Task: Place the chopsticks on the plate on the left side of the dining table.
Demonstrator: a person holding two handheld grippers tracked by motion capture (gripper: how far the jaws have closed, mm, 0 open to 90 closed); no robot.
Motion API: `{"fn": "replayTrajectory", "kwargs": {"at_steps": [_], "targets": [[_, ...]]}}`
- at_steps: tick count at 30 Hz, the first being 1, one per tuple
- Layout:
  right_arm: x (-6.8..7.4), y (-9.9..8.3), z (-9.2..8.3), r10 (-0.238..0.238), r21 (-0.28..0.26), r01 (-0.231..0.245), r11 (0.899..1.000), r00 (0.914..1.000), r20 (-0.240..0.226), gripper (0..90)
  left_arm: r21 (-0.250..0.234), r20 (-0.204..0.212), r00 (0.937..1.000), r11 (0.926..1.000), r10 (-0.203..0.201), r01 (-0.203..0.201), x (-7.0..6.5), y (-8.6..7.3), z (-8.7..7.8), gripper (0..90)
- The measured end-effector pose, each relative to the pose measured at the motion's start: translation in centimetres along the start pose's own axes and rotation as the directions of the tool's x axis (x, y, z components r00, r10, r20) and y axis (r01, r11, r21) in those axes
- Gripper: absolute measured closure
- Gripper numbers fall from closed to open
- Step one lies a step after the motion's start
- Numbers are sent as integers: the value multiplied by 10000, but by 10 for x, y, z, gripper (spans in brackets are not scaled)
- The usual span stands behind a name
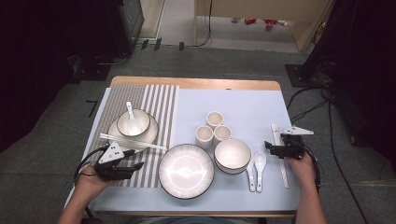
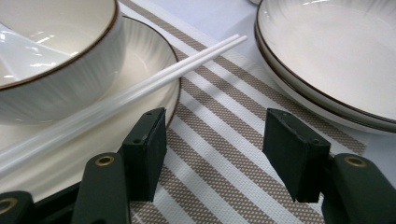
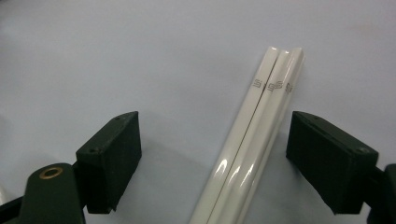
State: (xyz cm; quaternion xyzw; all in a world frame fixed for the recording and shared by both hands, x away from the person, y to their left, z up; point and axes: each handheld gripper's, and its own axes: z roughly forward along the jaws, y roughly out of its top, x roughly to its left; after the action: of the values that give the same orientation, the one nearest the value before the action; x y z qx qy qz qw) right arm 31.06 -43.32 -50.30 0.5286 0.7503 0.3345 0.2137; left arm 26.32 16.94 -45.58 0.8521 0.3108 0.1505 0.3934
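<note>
While the right gripper (image 3: pixel 212 163) stands wide with the chopsticks (image 3: pixel 252 140) lying loose between its jaws, nearer the right one, closing off-centre could pinch 1 stick and roll the other away. The left gripper (image 2: pixel 215 154) is open and empty, its own chopsticks (image 2: pixel 140 88) just ahead-left on a plate (image 2: pixel 116 154). Stick tips are cut off.

Probably a lab: carpet floor (image 1: pixel 56 121), loose cables (image 1: pixel 317 107), dark equipment racks (image 1: pixel 42 42).

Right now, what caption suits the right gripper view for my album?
Open right gripper straddling white chopsticks lying on the pale blue mat.
</note>
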Motion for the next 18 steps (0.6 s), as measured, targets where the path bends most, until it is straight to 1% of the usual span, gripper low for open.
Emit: {"fn": "replayTrajectory", "kwargs": {"at_steps": [1,3,4,5,6,8,9,11,13,15,18], "targets": [[0,0,0,1,1,-1,10000,10000,-2,177,121,-144,9997,9998,-174,176,1,1,1,381],[0,0,0,2,1,-2,10000,10000,-3,177,125,-215,9990,9991,-403,406,3,3,1,404],[0,0,0,3,2,-3,10000,10000,-2,177,73,-74,9988,9988,-485,486,4,4,1,433],[0,0,0,4,0,-4,10000,10000,-1,178,79,20,9988,9987,-499,499,4,5,1,490],[0,0,0,0,0,0,10000,10000,-2,177,151,38,9984,9983,-572,571,5,6,2,511],[0,0,0,-1,-3,1,10000,10000,2,177,280,302,9948,9950,-969,961,8,8,3,516],[0,0,0,1,-1,-1,10000,10000,1,177,295,329,9944,9946,-1003,993,8,8,3,525],[0,0,0,-3,-3,3,10000,10000,1,177,283,240,9955,9955,-913,907,9,9,2,549],[0,0,0,-2,-4,2,10000,10000,2,177,250,153,9949,9948,-996,992,10,10,1,565],[0,0,0,-1,-3,1,10000,10000,1,177,329,166,9941,9938,-1068,1062,11,11,1,582],[0,0,0,-2,-3,2,10000,10000,2,177,486,-70,9955,9943,-948,951,10,11,1,580]]}}
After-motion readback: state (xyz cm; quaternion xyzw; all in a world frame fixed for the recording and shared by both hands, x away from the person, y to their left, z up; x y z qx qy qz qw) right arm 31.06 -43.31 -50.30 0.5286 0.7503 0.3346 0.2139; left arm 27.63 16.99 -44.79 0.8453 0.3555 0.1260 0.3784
